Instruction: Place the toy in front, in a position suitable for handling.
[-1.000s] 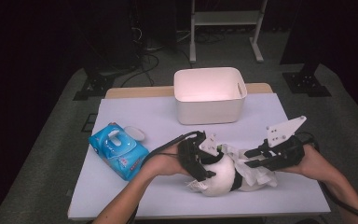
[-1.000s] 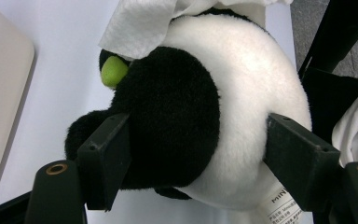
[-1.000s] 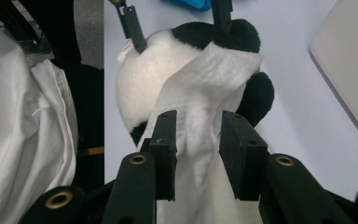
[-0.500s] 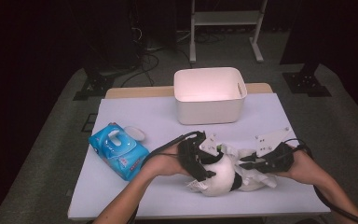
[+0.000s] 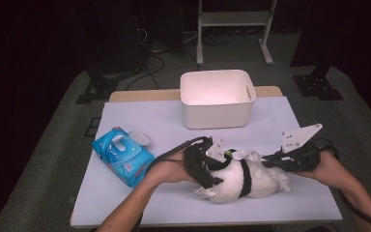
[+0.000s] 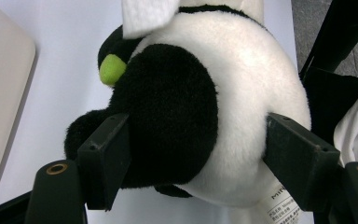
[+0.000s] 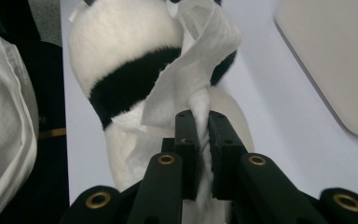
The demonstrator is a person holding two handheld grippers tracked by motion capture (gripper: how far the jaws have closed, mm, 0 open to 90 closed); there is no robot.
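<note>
Wipe job looks mid-way to me. My left gripper (image 6: 196,154) is clamped on the black-and-white plush panda toy (image 5: 239,176), pads squeezing its round body from both sides, pinning it on its side on the white worktop (image 5: 140,116) near the front edge. My right gripper (image 7: 204,140) has just been closing and now pinches a twisted white wet wipe (image 7: 186,84) between its jaws; the wipe drapes over the panda's white fur and black band. So: wipe pulled out, toy held, wipe on the toy. Left, by my guess: rub over more fur, then drop the wipe or the toy somewhere.

Room: the front edge sits just below the toy and my forearms, little slack there. Blue soft pack of wet wipes (image 5: 123,157) lies to the left, near my left hand, with a small white oval lid (image 5: 140,138) just behind it. Open worktop behind the toy. Farther back, the white rectangular plastic bin (image 5: 217,99) stands empty near the far edge, well apart.
</note>
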